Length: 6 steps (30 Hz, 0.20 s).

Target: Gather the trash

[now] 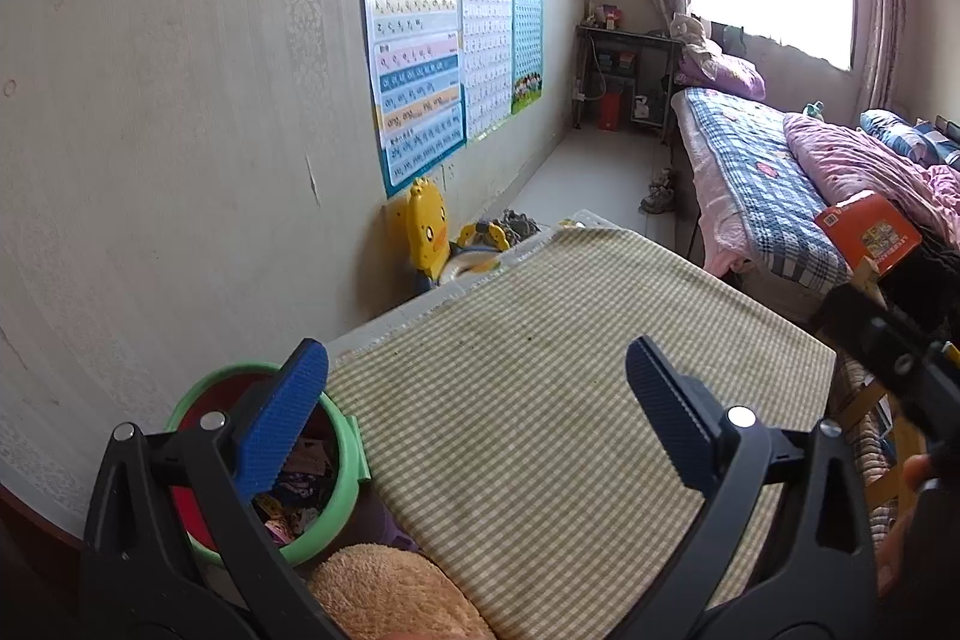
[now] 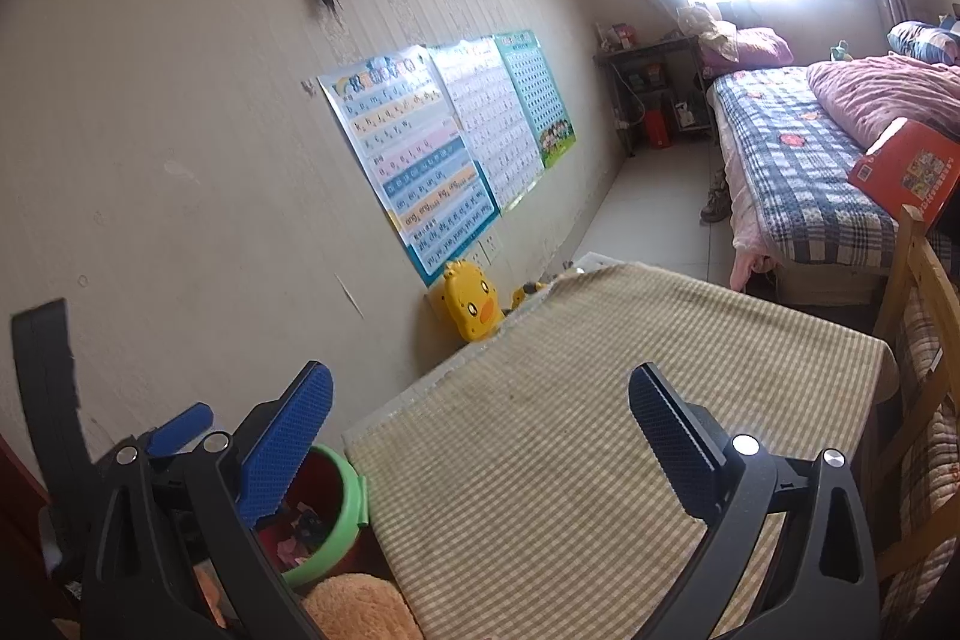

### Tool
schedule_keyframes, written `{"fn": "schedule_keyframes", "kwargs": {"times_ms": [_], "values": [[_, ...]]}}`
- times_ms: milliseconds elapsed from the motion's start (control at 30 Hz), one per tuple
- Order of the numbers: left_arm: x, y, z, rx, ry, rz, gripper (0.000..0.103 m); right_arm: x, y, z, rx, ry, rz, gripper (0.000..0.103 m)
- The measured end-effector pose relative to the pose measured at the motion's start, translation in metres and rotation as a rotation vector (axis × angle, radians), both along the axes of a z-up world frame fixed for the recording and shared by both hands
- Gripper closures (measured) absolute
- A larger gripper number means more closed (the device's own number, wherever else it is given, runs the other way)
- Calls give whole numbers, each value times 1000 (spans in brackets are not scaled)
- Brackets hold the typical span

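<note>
A green-rimmed red bin stands on the floor beside the table's left edge, with colourful scraps of trash inside; it also shows in the right wrist view. My left gripper is open and empty, over the near part of the checked tablecloth. My right gripper is open and empty, above the same cloth. The left gripper's blue fingertip shows at the left of the right wrist view. No loose trash shows on the cloth.
An orange plush item lies by the bin. A yellow duck toy stands against the wall with posters. A bed with an orange box lies to the right. A wooden chair stands by the table's right edge.
</note>
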<state>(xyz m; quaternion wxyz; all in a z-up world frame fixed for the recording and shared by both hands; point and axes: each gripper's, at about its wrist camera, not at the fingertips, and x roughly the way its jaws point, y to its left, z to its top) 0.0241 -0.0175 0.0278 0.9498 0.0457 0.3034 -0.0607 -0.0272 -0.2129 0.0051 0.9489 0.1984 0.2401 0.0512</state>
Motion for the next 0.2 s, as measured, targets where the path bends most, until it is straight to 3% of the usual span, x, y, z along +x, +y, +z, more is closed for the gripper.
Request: {"fn": "schedule_keyframes", "kwargs": {"times_ms": [200], "values": [[9,18,-21,-36,79,4,5,53,-47,-82,-45,225,-167,7]]}}
